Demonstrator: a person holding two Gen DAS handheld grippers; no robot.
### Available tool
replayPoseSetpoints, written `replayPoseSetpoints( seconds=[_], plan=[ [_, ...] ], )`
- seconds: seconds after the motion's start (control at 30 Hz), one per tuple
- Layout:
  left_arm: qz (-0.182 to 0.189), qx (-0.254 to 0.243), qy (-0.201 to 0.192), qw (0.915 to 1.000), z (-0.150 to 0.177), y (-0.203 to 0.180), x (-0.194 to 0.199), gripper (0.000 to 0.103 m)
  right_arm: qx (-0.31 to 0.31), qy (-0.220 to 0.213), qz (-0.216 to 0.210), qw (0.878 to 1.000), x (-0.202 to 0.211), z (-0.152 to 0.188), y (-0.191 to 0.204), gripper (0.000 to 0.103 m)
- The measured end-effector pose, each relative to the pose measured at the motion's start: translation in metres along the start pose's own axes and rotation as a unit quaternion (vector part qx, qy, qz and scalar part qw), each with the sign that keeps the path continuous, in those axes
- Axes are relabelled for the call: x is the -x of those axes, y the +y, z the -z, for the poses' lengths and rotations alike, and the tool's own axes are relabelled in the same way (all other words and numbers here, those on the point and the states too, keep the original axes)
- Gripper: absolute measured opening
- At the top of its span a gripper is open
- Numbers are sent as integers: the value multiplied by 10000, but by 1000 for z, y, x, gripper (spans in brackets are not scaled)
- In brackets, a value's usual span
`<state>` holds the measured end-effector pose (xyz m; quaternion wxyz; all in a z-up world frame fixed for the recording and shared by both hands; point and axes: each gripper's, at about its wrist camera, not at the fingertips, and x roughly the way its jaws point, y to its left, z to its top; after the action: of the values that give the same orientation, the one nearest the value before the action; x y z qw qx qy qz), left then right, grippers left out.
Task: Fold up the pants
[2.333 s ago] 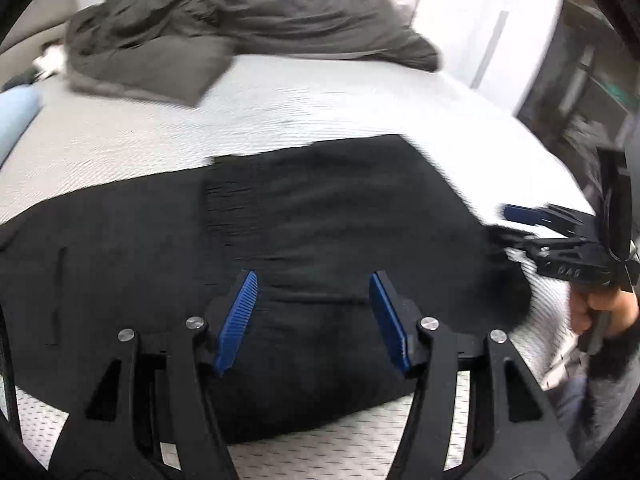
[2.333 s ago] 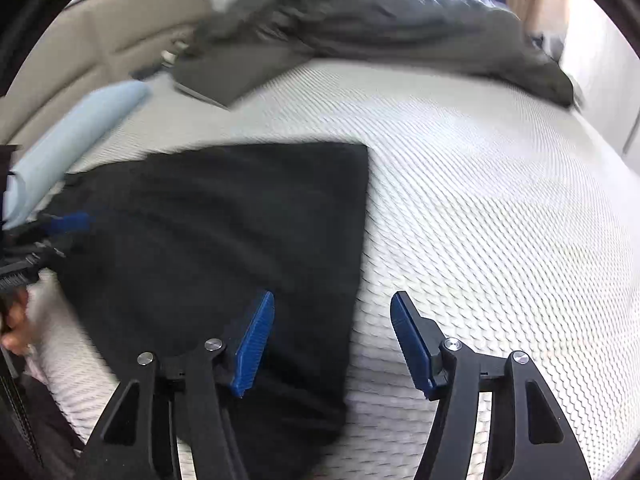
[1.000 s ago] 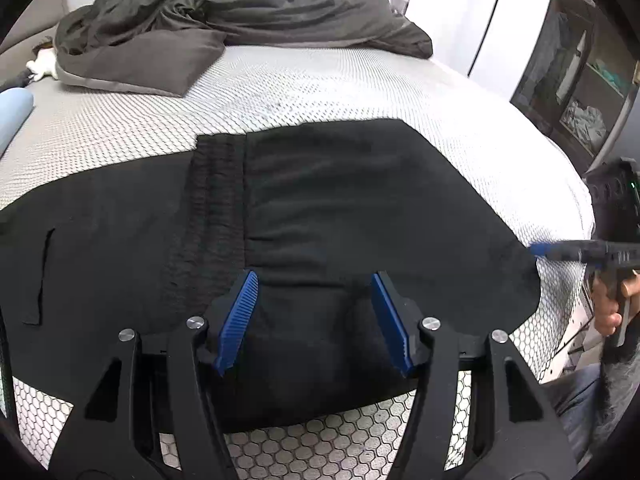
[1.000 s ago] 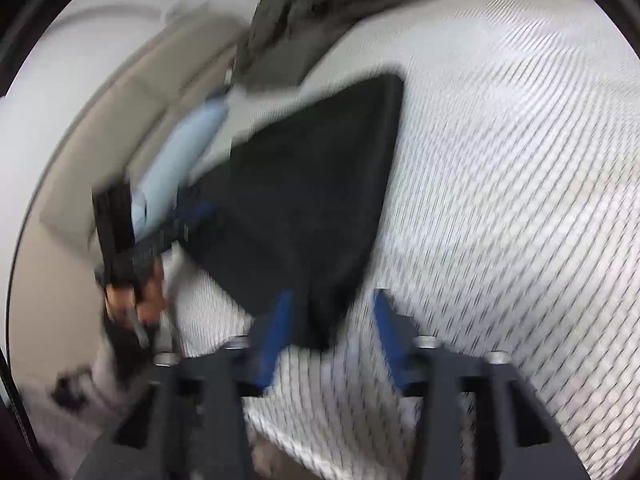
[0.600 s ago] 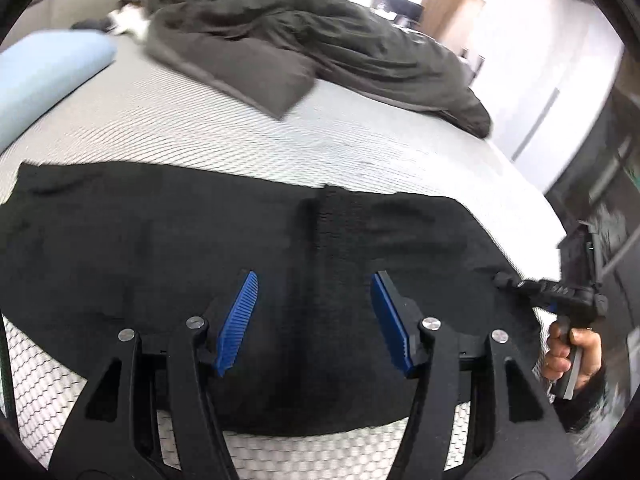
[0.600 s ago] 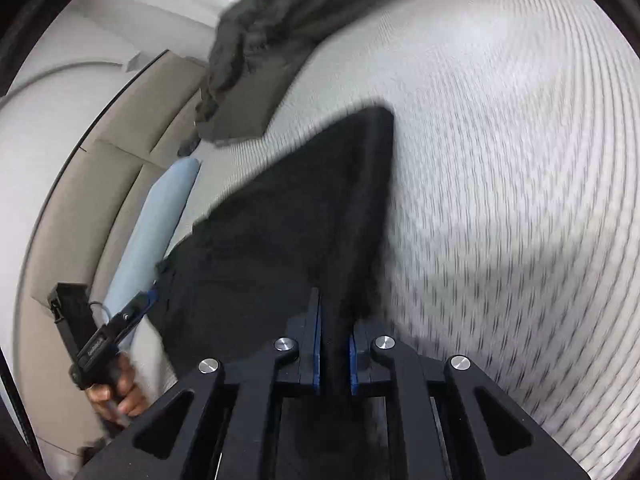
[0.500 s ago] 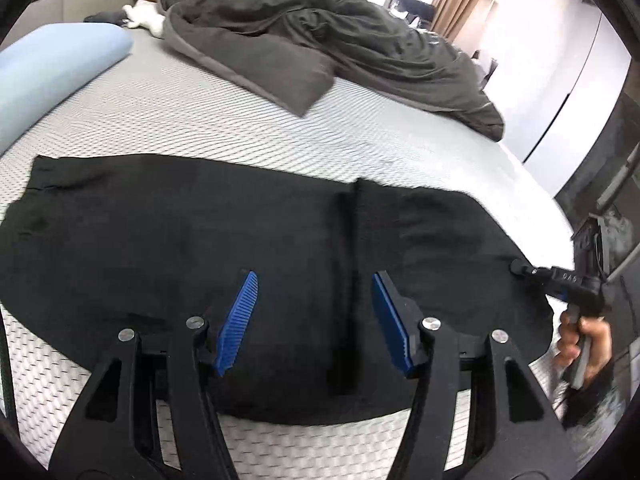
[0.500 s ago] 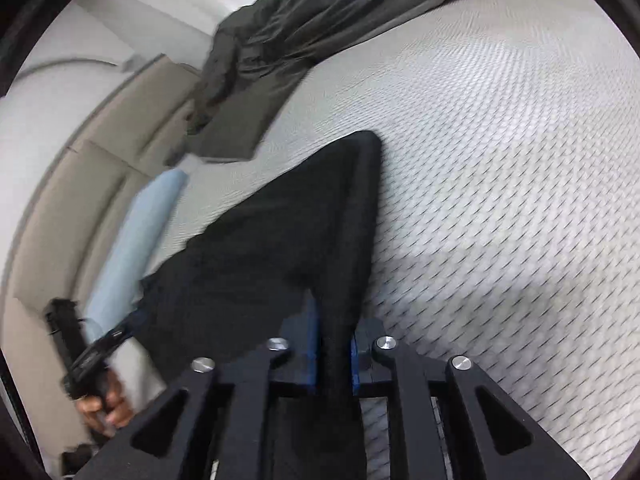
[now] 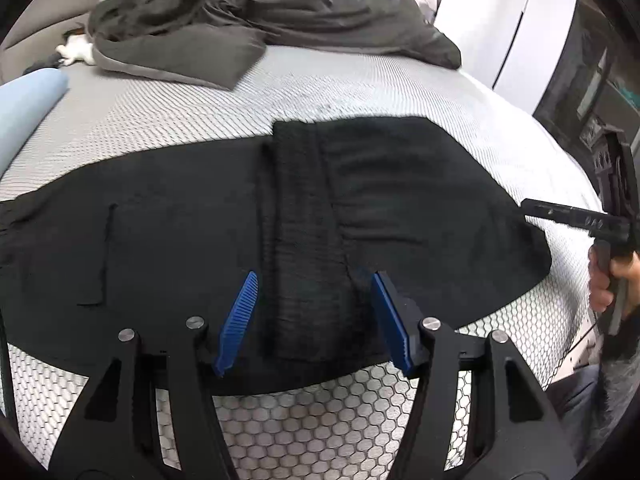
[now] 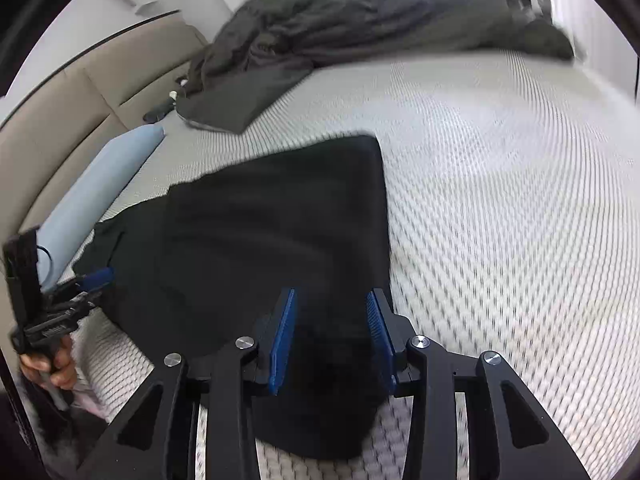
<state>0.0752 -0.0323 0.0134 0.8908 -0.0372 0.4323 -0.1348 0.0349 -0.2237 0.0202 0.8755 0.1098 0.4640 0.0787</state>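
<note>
Black pants (image 9: 192, 248) lie flat across the near part of the mattress, with one end folded over so the ribbed waistband (image 9: 308, 240) lies across the middle. My left gripper (image 9: 314, 312) is open just above the waistband's near edge. In the right wrist view the pants (image 10: 260, 232) spread from the near edge toward the centre. My right gripper (image 10: 330, 336) is open, its pads either side of the pants' near right corner. It also shows at the right edge of the left wrist view (image 9: 576, 220), beside the fold's right tip.
The grey honeycomb mattress (image 9: 320, 92) stretches far and right (image 10: 500, 200). A dark duvet and pillow (image 9: 248, 28) lie heaped at the back. A light blue bolster (image 10: 100, 188) lies along the beige headboard at the left. Wardrobe doors and shelves stand right of the bed.
My right gripper, shut on the pants' corner half a second ago, has opened and the cloth lies flat. My left gripper's view has swung right, centring on the waistband.
</note>
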Motion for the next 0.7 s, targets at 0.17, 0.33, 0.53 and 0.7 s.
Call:
replayPoseSetpoints(
  seconds=[0.17,0.33,0.53,0.7],
  plan=[
    [-14,-27,168,9999,2,-3,-13,56,-741,507,-696,9935,13,25,-33,37],
    [-50,-11,170,9998,0,-6,-19,56,-817,427,-1366,9863,6,55,-42,7],
    [-86,49,195,9998,-4,-2,-29,56,-706,689,-1711,9803,18,64,-43,4],
    [-221,9,47,9997,-8,0,-20,56,-141,723,-1269,9892,41,67,-40,20]
  ],
)
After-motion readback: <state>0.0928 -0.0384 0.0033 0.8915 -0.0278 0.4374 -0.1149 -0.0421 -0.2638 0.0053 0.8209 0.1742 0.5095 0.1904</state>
